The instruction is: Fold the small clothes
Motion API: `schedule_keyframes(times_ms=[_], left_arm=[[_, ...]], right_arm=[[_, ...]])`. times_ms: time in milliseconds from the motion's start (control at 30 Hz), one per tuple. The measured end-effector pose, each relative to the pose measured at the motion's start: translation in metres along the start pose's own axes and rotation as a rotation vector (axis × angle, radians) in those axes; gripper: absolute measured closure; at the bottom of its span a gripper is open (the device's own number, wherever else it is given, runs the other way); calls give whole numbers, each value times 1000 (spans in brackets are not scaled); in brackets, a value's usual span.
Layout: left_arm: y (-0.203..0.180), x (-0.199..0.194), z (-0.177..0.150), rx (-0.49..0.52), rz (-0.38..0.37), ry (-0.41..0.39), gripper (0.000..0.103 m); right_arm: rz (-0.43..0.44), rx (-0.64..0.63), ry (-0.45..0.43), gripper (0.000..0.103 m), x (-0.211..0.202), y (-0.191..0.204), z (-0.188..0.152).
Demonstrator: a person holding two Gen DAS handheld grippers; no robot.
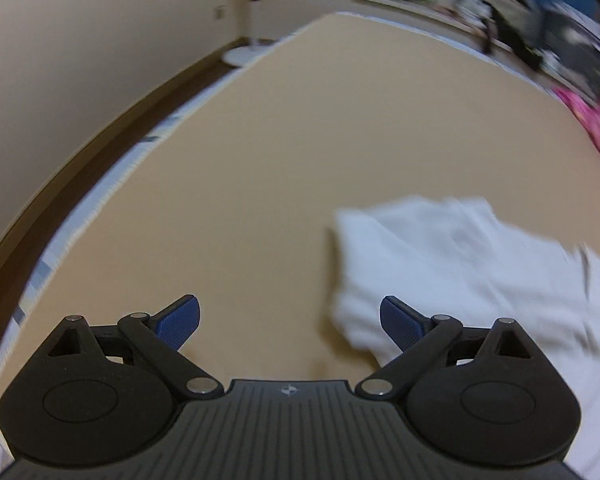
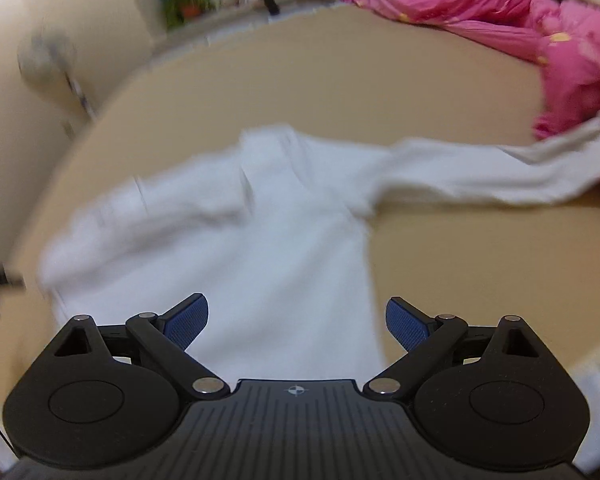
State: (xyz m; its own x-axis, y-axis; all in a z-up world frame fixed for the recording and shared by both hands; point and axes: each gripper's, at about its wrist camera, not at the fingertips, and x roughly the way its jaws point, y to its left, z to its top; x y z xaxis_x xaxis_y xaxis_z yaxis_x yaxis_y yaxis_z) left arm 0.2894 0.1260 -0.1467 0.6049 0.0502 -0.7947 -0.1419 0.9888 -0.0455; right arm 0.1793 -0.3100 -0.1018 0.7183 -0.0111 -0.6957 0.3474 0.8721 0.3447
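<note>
A small white long-sleeved top [image 2: 284,220] lies spread on a tan bed surface [image 2: 340,80], blurred by motion. One sleeve [image 2: 480,172] stretches out to the right toward the pink bedding; the other is folded in at the left. My right gripper [image 2: 296,324] hovers over the top's lower part, open, with nothing between its blue pads. In the left wrist view the same white top [image 1: 460,268] lies at the lower right. My left gripper [image 1: 290,322] is open and empty, over bare tan surface with its right pad above the top's edge.
A pink quilt [image 2: 520,12] is heaped at the far right of the bed. The bed's left edge [image 1: 100,196] drops to dark flooring beside a cream wall. A white stand base [image 1: 246,54], a plant [image 2: 188,2] and cluttered furniture stand beyond the far edge.
</note>
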Motion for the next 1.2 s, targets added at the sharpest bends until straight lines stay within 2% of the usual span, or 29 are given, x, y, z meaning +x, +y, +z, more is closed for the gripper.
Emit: schedule_keyframes(times_ms=[100, 200, 333, 400, 433, 467, 500, 533, 567, 600, 667, 733, 767, 833, 867, 900, 933, 967, 1033, 1067, 1100, 1167, 1200], left_arm=[[8, 24, 27, -29, 5, 28, 4], [11, 51, 40, -36, 23, 80, 4], [5, 73, 43, -35, 3, 151, 4], [-3, 94, 49, -32, -15, 188, 4], [-8, 100, 51, -33, -31, 202, 4], [-13, 109, 55, -37, -55, 213, 5], [-18, 115, 58, -39, -80, 219, 20], [-24, 118, 61, -32, -89, 210, 38], [-30, 120, 64, -18, -74, 206, 80], [-34, 121, 67, -17, -54, 201, 99], [-35, 113, 73, -40, -51, 137, 99], [-26, 101, 78, -74, -54, 69, 99], [-20, 98, 81, -101, -64, 50, 99], [-9, 96, 82, -129, -54, 30, 99], [-5, 98, 81, -130, -43, 30, 99], [-1, 100, 79, -133, -47, 44, 98], [5, 102, 75, -151, -73, 67, 97], [12, 101, 73, -167, -105, 90, 90], [19, 98, 61, -175, -156, 128, 69], [21, 93, 53, -158, -164, 132, 54], [24, 90, 47, -142, -167, 122, 45], [25, 81, 34, -93, -177, 111, 34], [26, 80, 29, -75, -188, 113, 32]], right_arm=[[43, 9, -28, 11, 45, 15, 35], [52, 70, 24, 14, 101, 29, 63], [-19, 225, 121, 15, 169, 31, 84], [-47, 239, 165, 16, 195, 35, 86], [-64, 250, 192, 18, 207, 38, 86], [-64, 252, 216, 32, 215, 43, 84], [-56, 235, 247, 49, 220, 47, 83], [-58, 183, 281, 91, 224, 56, 83], [-52, 125, 272, 93, 220, 65, 83], [-36, 59, 235, 94, 211, 76, 84], [70, -32, 116, 95, 175, 92, 95], [227, -56, -29, 95, 129, 92, 109], [276, -79, -93, 95, 110, 89, 111], [299, -118, -184, 95, 84, 76, 109], [280, -123, -190, 95, 83, 65, 104], [253, -124, -154, 95, 92, 53, 95], [219, -126, -79, 92, 109, 41, 86], [154, -114, 18, 83, 130, 31, 76], [-58, -97, 190, 69, 166, 11, 51], [-100, -83, 193, 69, 169, 5, 43], [-89, -48, 152, 69, 163, 1, 40], [-44, 4, 83, 57, 145, 6, 39], [-13, 1, 50, 57, 136, 16, 39]])
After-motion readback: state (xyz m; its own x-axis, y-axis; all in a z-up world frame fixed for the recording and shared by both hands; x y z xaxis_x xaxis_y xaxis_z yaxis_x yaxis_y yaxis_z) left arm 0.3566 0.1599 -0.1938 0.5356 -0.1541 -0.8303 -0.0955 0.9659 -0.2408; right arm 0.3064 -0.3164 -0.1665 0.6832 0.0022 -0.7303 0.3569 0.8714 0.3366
